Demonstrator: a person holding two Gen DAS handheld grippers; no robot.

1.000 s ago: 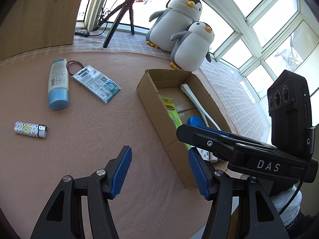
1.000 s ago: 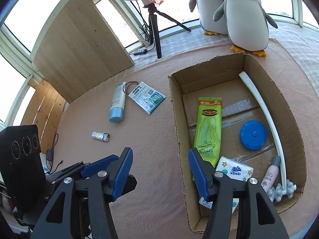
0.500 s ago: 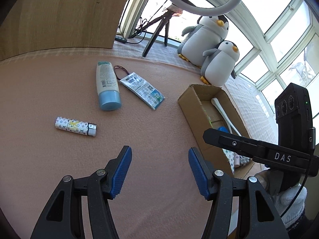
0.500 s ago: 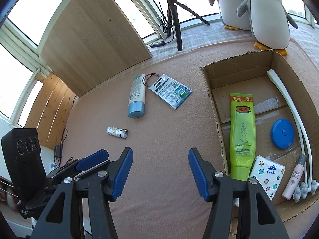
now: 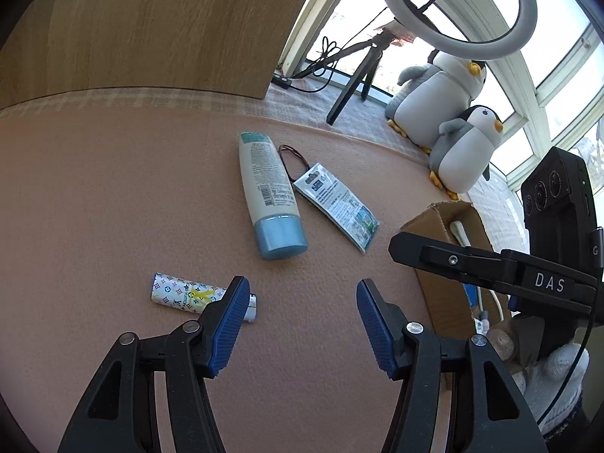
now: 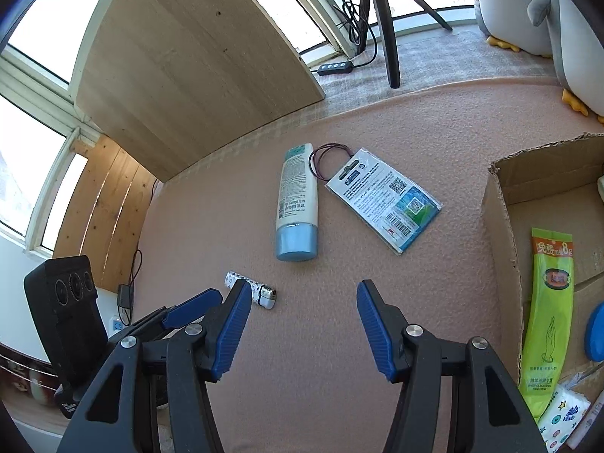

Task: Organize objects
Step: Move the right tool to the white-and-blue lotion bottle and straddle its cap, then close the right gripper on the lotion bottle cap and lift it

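Ahead of my left tongs [image 5: 300, 315], the patterned tube [image 5: 188, 296] now sits closer. Both tongs, right [image 6: 304, 317] included, have swung off the cardboard box [image 6: 502, 226], released and empty; pickup comes next.

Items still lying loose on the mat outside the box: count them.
3: a blue-capped tube; a flat packet just right of it; a small patterned tube nearer the claws. Nothing else shows.

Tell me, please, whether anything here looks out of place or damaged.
Three things lie loose on the mat outside the box: a tube, a packet and a small patterned cylinder. The box's top edge is torn and ragged. Nothing is spilled.
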